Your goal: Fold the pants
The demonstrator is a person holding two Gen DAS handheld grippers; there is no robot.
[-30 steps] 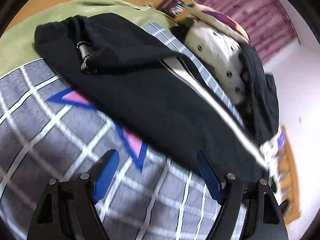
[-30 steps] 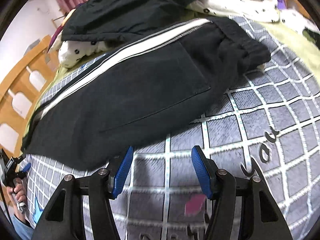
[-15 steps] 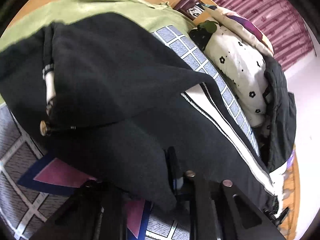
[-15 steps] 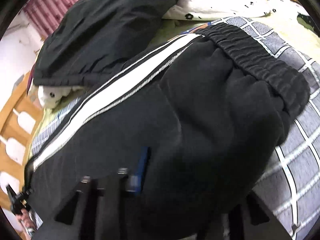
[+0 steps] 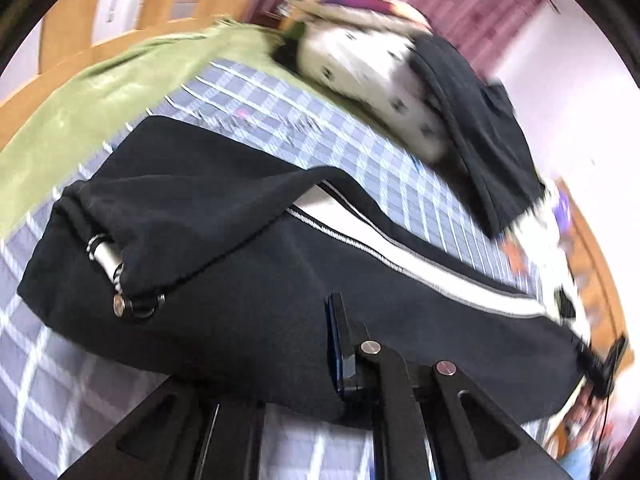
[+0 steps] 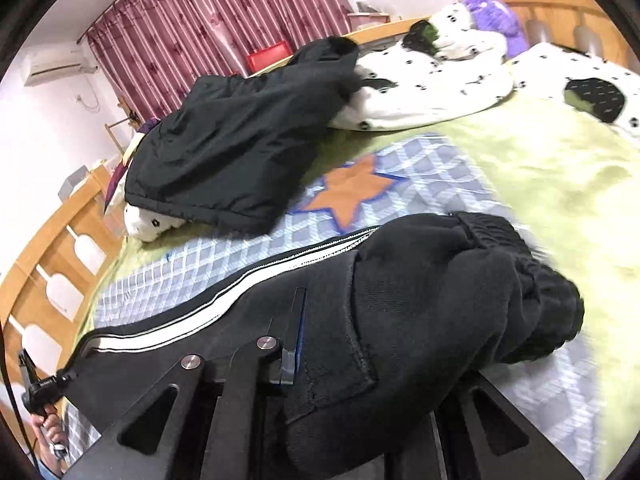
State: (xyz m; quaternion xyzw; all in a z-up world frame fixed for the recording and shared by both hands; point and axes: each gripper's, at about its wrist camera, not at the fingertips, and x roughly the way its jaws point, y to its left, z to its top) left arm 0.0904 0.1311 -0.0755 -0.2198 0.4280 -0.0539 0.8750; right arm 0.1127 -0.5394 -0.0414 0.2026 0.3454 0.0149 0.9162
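Where the pants [image 5: 248, 280] hang over the checked blanket [image 5: 360, 148], both grippers are clamped on black fabric. Left gripper [image 5: 312, 356]: one blue pad visible against the cloth, the other buried under it. Right gripper [image 6: 332, 344]: same, fabric bunched near the elastic waistband [image 6: 500, 236]. White side stripe [image 6: 208, 312] runs between the two. A metal-tipped drawcord [image 5: 106, 258] lies on the cloth. Black jacket [image 6: 240, 148] sits well apart, on spotted bedding [image 6: 432, 84].

Finding no readable text, labels, brands or numbers anywhere in either wrist view; blurring heavily.
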